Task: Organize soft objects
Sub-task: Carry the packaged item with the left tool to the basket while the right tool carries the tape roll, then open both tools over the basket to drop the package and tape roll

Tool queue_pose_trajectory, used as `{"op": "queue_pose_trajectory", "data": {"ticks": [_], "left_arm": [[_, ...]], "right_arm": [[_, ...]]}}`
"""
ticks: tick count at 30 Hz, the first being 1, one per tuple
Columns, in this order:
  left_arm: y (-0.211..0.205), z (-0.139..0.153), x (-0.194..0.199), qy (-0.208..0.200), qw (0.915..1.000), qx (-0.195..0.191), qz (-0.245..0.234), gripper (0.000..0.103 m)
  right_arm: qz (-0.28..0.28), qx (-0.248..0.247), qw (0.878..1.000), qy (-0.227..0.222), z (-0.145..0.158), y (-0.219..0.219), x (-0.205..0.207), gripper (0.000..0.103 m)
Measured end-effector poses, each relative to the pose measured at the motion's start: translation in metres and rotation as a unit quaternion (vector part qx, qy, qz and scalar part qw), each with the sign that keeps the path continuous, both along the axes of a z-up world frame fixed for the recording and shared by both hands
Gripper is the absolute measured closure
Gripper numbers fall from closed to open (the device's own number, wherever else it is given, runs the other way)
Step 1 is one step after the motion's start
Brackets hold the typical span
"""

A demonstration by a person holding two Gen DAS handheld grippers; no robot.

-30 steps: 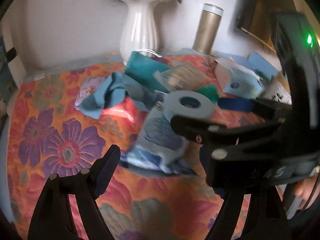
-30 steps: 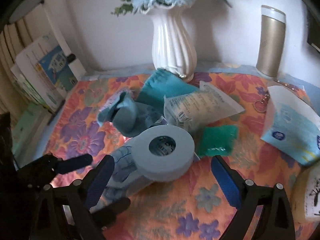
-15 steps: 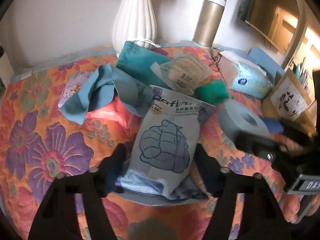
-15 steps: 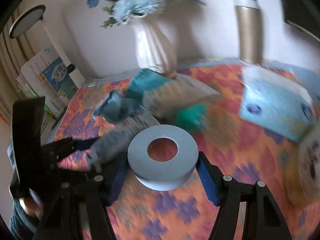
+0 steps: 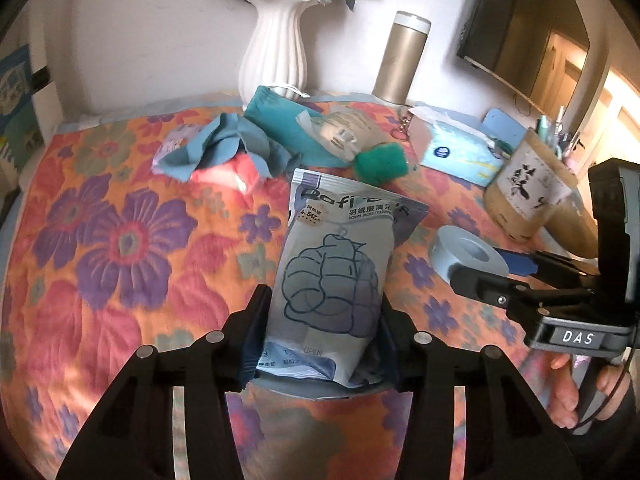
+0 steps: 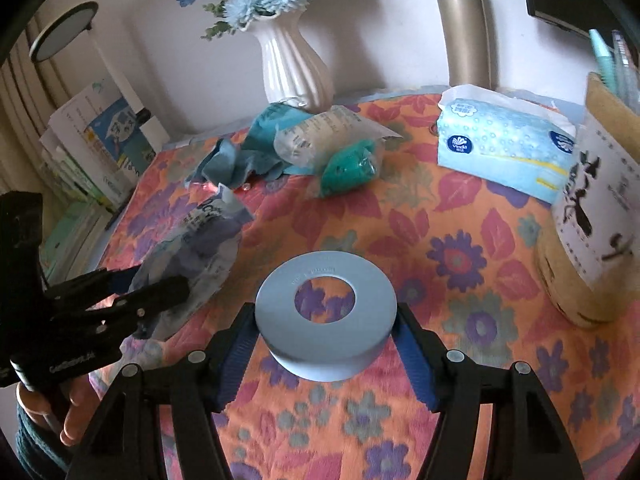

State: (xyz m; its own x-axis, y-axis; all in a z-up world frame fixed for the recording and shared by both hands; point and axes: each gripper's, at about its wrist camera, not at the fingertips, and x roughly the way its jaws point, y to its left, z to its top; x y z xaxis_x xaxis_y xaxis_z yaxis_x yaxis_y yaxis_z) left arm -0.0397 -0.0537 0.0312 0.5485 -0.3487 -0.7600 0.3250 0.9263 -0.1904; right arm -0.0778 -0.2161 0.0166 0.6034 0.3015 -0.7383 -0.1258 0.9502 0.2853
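A grey-blue wipes pouch (image 5: 332, 264) with a jacket drawing sits between the pads of my left gripper (image 5: 322, 300). Its jaws are closing, and both pads press the pouch's lower sides. In the right wrist view the same pouch (image 6: 200, 248) tilts up from the left gripper (image 6: 156, 280). My right gripper (image 6: 326, 312) is shut on a pale blue ring (image 6: 372, 304), one pad on each side. The flowered cloth shows through its hole. From the left wrist view the ring (image 5: 452, 252) and the right gripper (image 5: 486, 266) are to the right of the pouch.
Behind lie a teal sponge (image 6: 352, 168), a clear bag (image 6: 320, 136), blue cloths (image 5: 224, 144) and a pink pack (image 5: 224, 176). A tissue pack (image 6: 504, 148) and a pen holder (image 6: 600, 220) stand at right. A vase (image 5: 276, 52) and a flask (image 5: 400, 60) line the wall.
The ring lay on the pouch. The right gripper shut on it and carried it off to the right. The left gripper's jaws closed in around the pouch.
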Motion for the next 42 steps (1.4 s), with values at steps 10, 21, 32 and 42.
{"op": "queue_pose_trajectory", "data": {"ticks": [10,21,32,42], "left_arm": [[-0.022,0.018,-0.033,0.002,0.9979,-0.042,-0.05,0.057],[-0.122,0.056,-0.075,-0.045,0.9841,-0.026,-0.17,0.057],[-0.25,0.101,-0.064,-0.07,0.9625,-0.052,-0.257,0.057],[-0.363,0.097,-0.003,-0.046,0.9774,-0.027,-0.205,0.057]], "right_arm": [[-0.005,-0.015,1.0,-0.008,0.013,-0.01,-0.039,0.037],[-0.08,-0.016,0.996,-0.024,0.038,-0.088,-0.092,0.037],[-0.248,0.04,0.963,-0.093,0.08,-0.229,-0.141,0.037],[-0.372,0.093,0.92,-0.084,0.081,-0.344,-0.126,0.037]]}}
